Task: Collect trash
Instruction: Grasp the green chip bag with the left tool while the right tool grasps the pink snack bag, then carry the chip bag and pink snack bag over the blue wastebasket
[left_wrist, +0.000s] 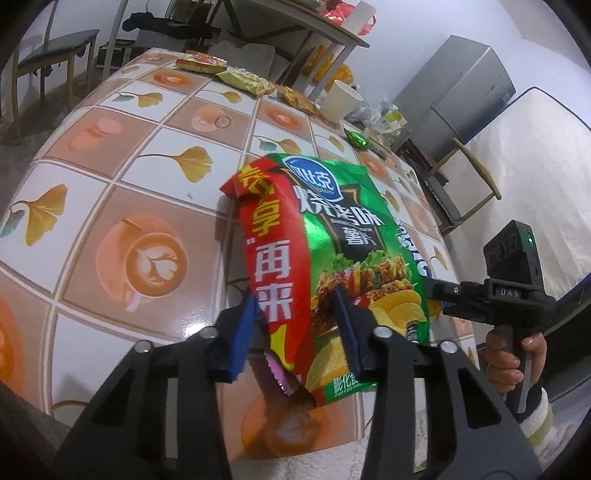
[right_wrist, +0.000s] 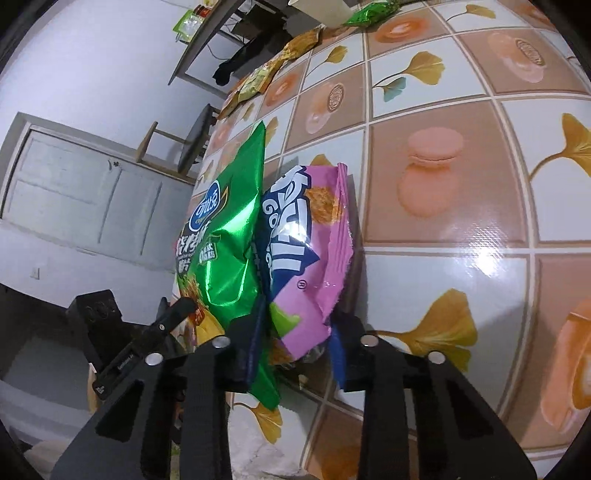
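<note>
Left gripper (left_wrist: 295, 325) clamps the green bag (left_wrist: 343, 236); only the right wrist view shows right gripper (right_wrist: 295, 339) clamping pink bag (right_wrist: 314, 258).

Room: white walls (right_wrist: 92, 74); panelled grey-white door (right_wrist: 85, 195); wooden chair with dark seat (left_wrist: 55, 48); grey cabinet (left_wrist: 461, 88); white mattress (left_wrist: 535, 155) leaning upright; light-topped side table (left_wrist: 314, 29); tile-patterned tablecloth (left_wrist: 110, 147).

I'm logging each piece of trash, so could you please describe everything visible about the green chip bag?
The green chip bag is glossy, crinkled foil with a red strip down one side, a blue oval logo, white lettering and pictured chips. It lies on the patterned table, partly over a pink wrapper. The left hand-held gripper straddles its red side.
</note>
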